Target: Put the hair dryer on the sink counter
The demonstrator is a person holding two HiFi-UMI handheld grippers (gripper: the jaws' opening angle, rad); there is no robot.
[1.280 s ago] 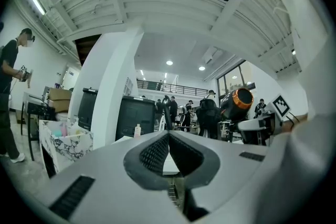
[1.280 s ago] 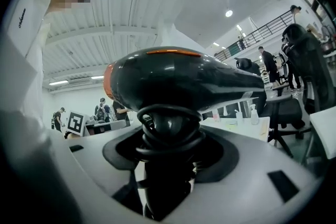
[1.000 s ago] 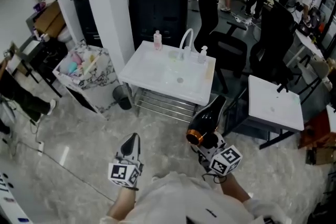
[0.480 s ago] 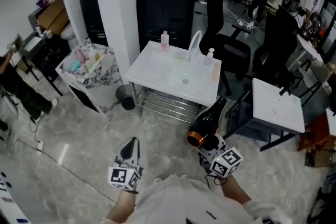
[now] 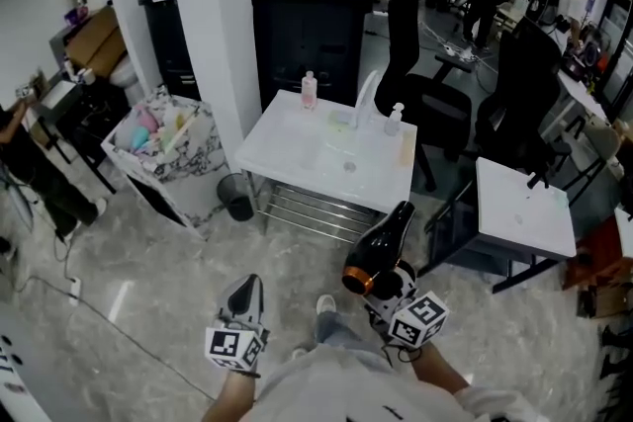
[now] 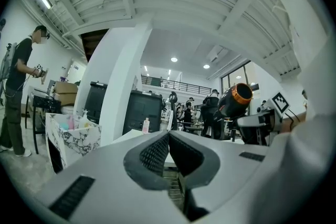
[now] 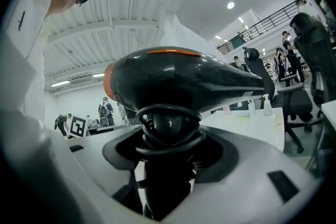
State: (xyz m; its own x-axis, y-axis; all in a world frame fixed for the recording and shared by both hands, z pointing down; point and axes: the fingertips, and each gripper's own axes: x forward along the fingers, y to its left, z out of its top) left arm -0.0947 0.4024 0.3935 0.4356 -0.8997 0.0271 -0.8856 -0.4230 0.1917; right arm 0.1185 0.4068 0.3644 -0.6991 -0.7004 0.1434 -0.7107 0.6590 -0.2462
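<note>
- Left gripper [image 5: 247,284]: jaws together, nothing between them. It is on the near side of the bench [image 5: 287,148], well apart from it, over the floor.
- Right gripper [image 5: 389,288]: jaws clamped on the handle of the dryer [image 5: 381,247]. The cord is looped round the handle at the pads.
- Dryer: black, with an orange ring on the near end and the tapered end toward the bench's near right corner. It is in the air, short of the bench and not touching it.
- Shoe [image 5: 324,304] on the floor between the two grippers, near side of the bench.
- Rack [image 5: 312,205] of bars under the bench, with a dark bin [image 5: 235,196] just beside the bench's left leg.
- Marbled box [image 5: 163,148] holding bottles, left of the bench.
- On the bench: basin [image 5: 341,153] in the middle and faucet [image 5: 362,99] at the far edge. A pink bottle [image 5: 309,90] is at the far left and a pump bottle [image 5: 395,119] at the far right.
- White table [image 5: 524,203] right of the bench, apart from it.
- Behind the bench: pillar [image 5: 213,25] to the left, black cabinet [image 5: 312,25] straight behind, office chair [image 5: 425,94] to the right.
</note>
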